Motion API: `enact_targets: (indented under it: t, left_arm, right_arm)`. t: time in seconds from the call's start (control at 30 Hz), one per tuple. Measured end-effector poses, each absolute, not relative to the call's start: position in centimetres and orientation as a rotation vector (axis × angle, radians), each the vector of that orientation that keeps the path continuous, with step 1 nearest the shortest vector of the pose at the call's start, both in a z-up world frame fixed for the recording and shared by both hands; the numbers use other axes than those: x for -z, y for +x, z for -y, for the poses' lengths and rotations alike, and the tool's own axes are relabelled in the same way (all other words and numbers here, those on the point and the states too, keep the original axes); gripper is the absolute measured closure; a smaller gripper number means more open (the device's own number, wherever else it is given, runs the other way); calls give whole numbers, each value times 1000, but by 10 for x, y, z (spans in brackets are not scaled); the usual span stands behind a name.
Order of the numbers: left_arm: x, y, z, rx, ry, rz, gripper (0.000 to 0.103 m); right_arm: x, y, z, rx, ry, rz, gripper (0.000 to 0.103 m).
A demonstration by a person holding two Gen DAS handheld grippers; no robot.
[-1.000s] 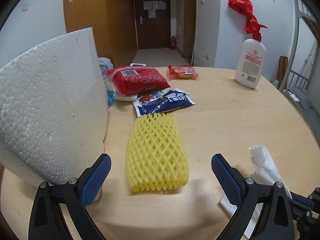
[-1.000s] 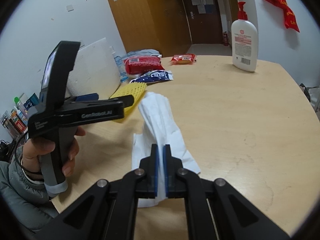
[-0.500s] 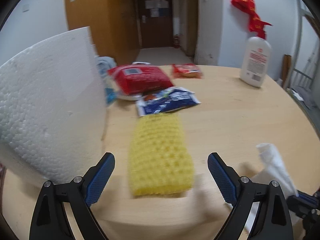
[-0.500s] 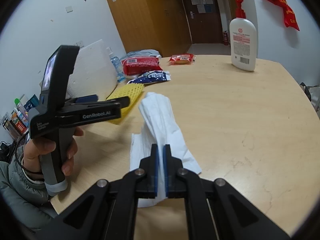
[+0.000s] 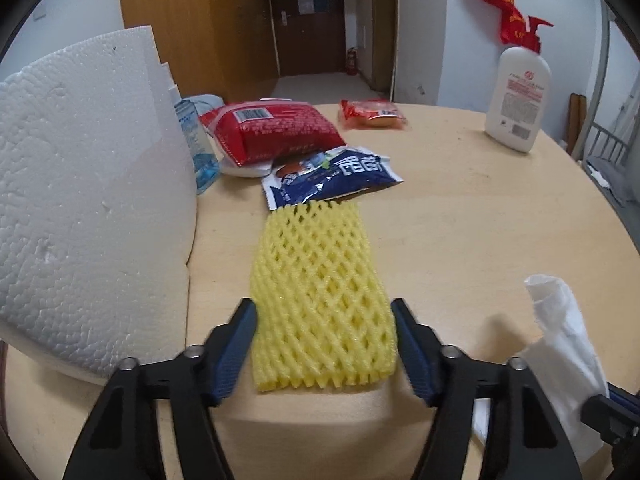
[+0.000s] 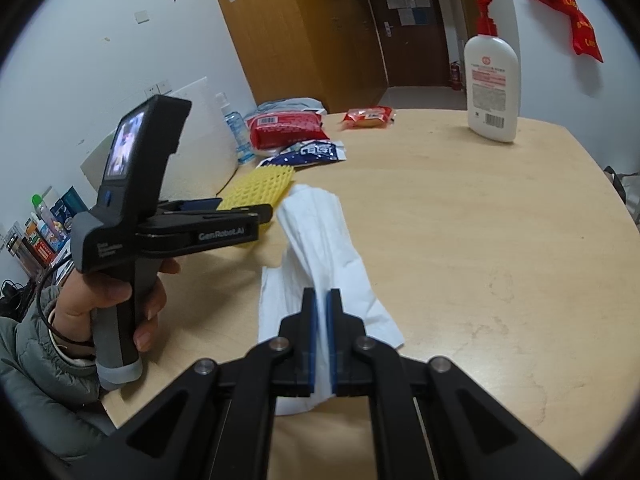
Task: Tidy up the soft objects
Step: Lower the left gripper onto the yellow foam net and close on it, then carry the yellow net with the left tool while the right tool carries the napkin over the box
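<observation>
The left tongs (image 5: 323, 344) are closing around the yellow foam net (image 5: 320, 296) lying on the tabletop (image 5: 480, 216), ready to lift it. The right tongs (image 6: 322, 312) pinch the white tissue (image 6: 320, 236) tight.

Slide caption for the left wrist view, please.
Left gripper closing around yellow foam net on the wooden table.

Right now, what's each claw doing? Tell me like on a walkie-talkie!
Left claw closing around the yellow foam net, pads not yet pressing. Right claw shut on the white tissue. Blue snack packet touching the net's far end.
</observation>
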State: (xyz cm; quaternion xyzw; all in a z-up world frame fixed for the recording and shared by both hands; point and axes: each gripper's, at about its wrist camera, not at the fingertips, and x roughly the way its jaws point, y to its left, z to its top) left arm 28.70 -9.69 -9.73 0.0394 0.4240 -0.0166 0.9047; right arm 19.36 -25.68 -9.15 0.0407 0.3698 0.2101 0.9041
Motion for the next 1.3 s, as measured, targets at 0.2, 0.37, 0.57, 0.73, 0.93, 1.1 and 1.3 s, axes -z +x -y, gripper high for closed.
enact_targets:
  t: [0.2, 0.37, 0.57, 0.73, 0.93, 1.1, 1.3]
  left_arm:
    - [100, 288, 98, 31, 99, -877, 69]
    - [94, 284, 94, 44, 77, -853, 93]
    - [81, 271, 91, 64, 76, -804, 93]
    - [58, 249, 85, 87, 62, -739, 93]
    - [37, 223, 80, 131, 53, -686, 93]
    - [22, 203, 72, 149, 46, -638, 93]
    - [0, 170, 58, 159, 52, -560, 93]
  right_arm:
    - [92, 193, 256, -430, 85, -766, 96]
    - [91, 191, 257, -422, 90, -764, 96]
    - [86, 186, 260, -403, 107, -752, 96]
    - [76, 176, 258, -393, 109, -723, 96]
    - [61, 161, 250, -384, 89, -681, 96]
    - [48, 144, 245, -374, 83, -645, 96]
    - [33, 123, 235, -364, 76, -596, 96]
